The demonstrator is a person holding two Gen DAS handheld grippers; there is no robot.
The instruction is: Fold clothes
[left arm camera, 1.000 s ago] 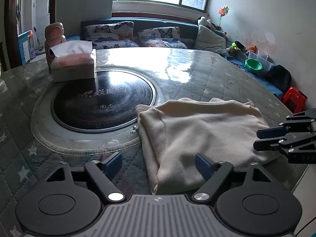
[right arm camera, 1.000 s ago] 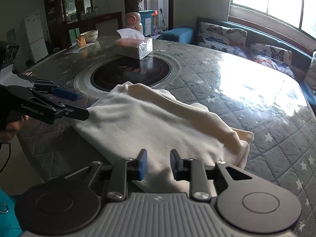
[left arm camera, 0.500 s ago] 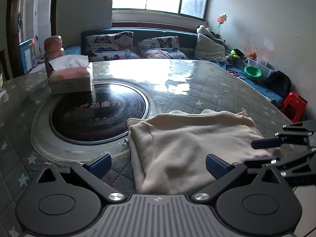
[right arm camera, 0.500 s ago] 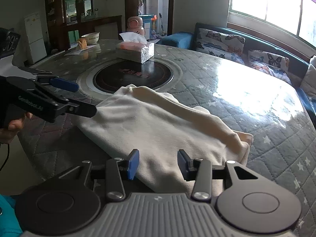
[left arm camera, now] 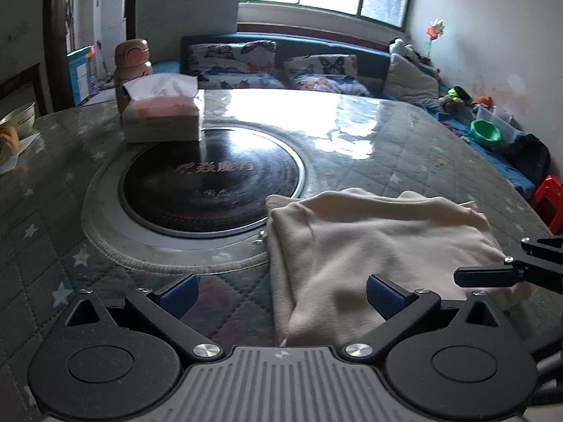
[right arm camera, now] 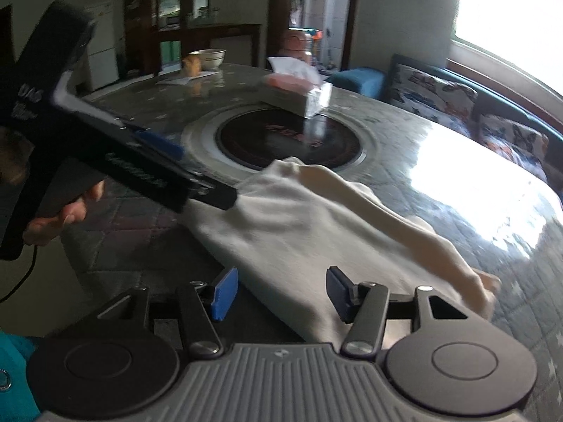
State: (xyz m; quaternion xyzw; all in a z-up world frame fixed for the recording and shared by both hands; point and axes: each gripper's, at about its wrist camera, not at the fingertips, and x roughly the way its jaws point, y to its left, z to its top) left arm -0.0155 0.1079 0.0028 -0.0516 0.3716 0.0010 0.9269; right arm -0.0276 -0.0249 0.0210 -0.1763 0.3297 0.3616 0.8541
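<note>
A cream garment [left arm camera: 380, 246] lies folded on the quilted round table [left arm camera: 404, 147], just right of the inset black cooktop. My left gripper [left arm camera: 281, 293] is open wide above the garment's near left corner, its pads clear of the cloth. In the right wrist view the same garment [right arm camera: 316, 225] stretches away from me. My right gripper [right arm camera: 281, 293] has its jaws opening, and the garment's near edge lies between the pads without being pressed. The left gripper [right arm camera: 197, 172], held by a hand [right arm camera: 63, 211], hovers at the cloth's left end. The right gripper [left arm camera: 492, 274] shows at the cloth's right edge.
A tissue box [left arm camera: 162, 116] and a pink bottle [left arm camera: 132, 59] stand behind the black cooktop disc [left arm camera: 211, 183]. A bowl [left arm camera: 17, 119] sits at the far left. Beyond the table are a sofa with butterfly cushions [left arm camera: 232, 56] and a red stool [left arm camera: 549, 200].
The right jaws went from nearly shut to well apart. The left jaws widened a little more. In the right view, the left gripper now looms larger and closer.
</note>
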